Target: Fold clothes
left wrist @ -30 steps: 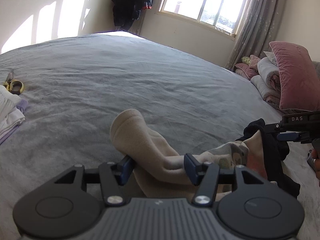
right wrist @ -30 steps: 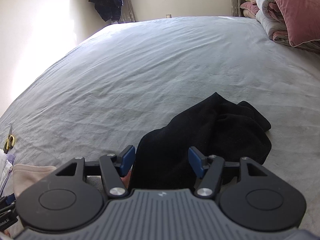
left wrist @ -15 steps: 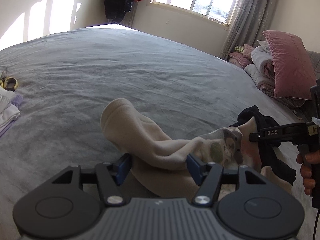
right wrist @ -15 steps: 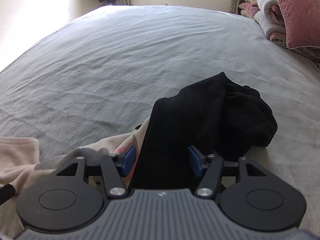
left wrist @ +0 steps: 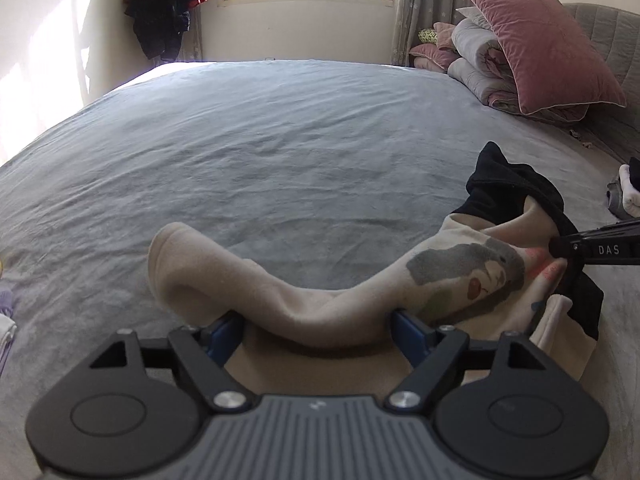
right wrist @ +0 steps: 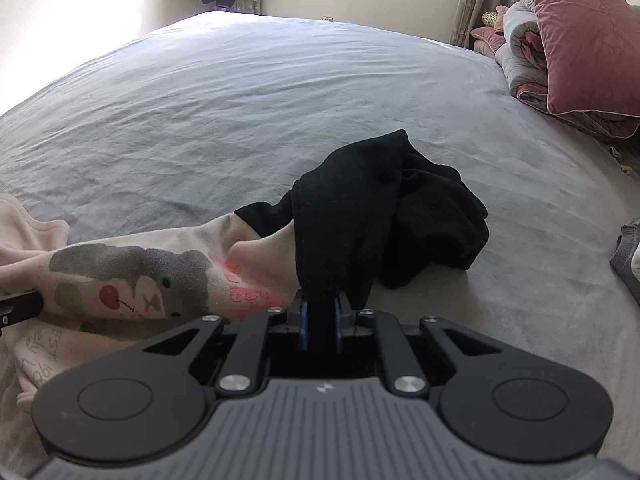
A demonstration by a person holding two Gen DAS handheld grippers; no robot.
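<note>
The cream sweater (left wrist: 248,284) is soft, matt knit cloth with a flat printed picture, and its black part (right wrist: 352,216) looks like fuzzy fleece. The bed (left wrist: 280,152) wears a grey, finely creased, velvety matt cover. Each claw, left (left wrist: 318,326) and right (right wrist: 320,320), is matt black plastic with ribbed grey casing, shiny metal screws and blue pads. The pink pillow (left wrist: 536,44) looks velvet with a slight sheen.

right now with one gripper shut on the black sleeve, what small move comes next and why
Probably shut the left gripper on the beige sleeve. The right gripper is already clamped on the black sleeve, while the left one stands open with the beige cloth lying between its fingers, ungrasped. With both ends held, the bunched shirt could be lifted and spread on the bed for folding.
</note>
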